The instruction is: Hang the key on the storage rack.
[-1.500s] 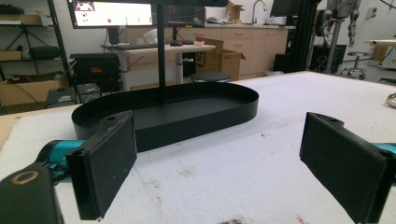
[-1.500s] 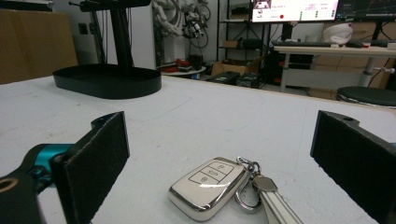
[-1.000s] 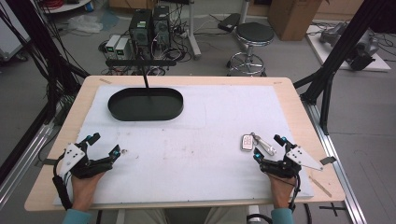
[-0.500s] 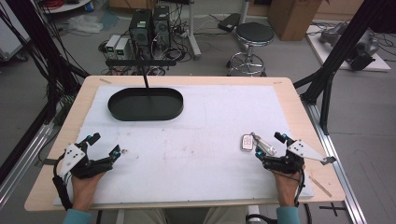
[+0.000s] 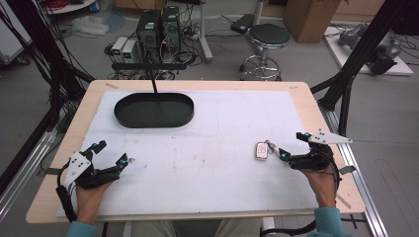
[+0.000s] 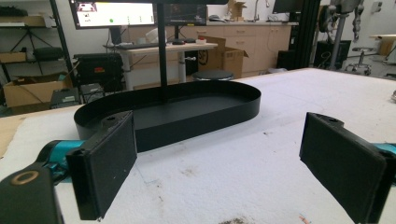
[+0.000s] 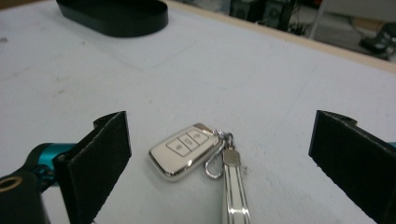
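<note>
Your right gripper (image 7: 219, 158) hangs w/ fingers spread (nothing pinched) over the key fob (image 7: 186, 150); left gripper (image 5: 109, 155) fingers released too.

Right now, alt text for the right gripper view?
A silver car key fob with three buttons lies flat on the white table cover, framed by the wide-open black jaws of the right gripper, which do not touch it. A metal strap clipped to its ring runs toward the camera, and a black oval tray sits far behind.
</note>
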### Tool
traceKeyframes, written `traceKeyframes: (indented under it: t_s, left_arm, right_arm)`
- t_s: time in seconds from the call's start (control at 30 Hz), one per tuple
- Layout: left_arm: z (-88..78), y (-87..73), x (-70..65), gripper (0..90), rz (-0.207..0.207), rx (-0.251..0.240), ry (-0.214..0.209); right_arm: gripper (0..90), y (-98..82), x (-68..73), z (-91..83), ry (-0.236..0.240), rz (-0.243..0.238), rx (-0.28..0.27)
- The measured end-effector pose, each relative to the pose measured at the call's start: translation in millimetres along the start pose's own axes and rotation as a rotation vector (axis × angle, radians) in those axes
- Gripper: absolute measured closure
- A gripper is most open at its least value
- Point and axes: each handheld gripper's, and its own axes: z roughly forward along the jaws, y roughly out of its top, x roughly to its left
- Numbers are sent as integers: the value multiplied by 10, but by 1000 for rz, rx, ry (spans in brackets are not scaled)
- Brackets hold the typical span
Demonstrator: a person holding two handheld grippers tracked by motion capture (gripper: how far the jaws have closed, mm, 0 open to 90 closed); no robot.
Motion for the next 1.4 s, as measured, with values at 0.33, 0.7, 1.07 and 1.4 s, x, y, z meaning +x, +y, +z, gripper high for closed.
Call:
traceKeyframes:
  t_s: [0.33, 0.7, 1.07, 1.4]
  left_arm:
    - [0, 0, 2, 113, -2, 0, -2]
    - [-1, 0, 2, 113, -4, -2, -5]
    - [-1, 0, 3, 113, -7, -3, -5]
    - [-2, 0, 5, 113, -7, -3, -5]
  right_arm:
    - [60, 90, -170, 95, 39, -10, 240]
    - [160, 43, -248, 197, 68, 18, 403]
    - [251, -16, -250, 259, 61, 14, 525]
    - [402, -51, -260, 291, 53, 6, 584]
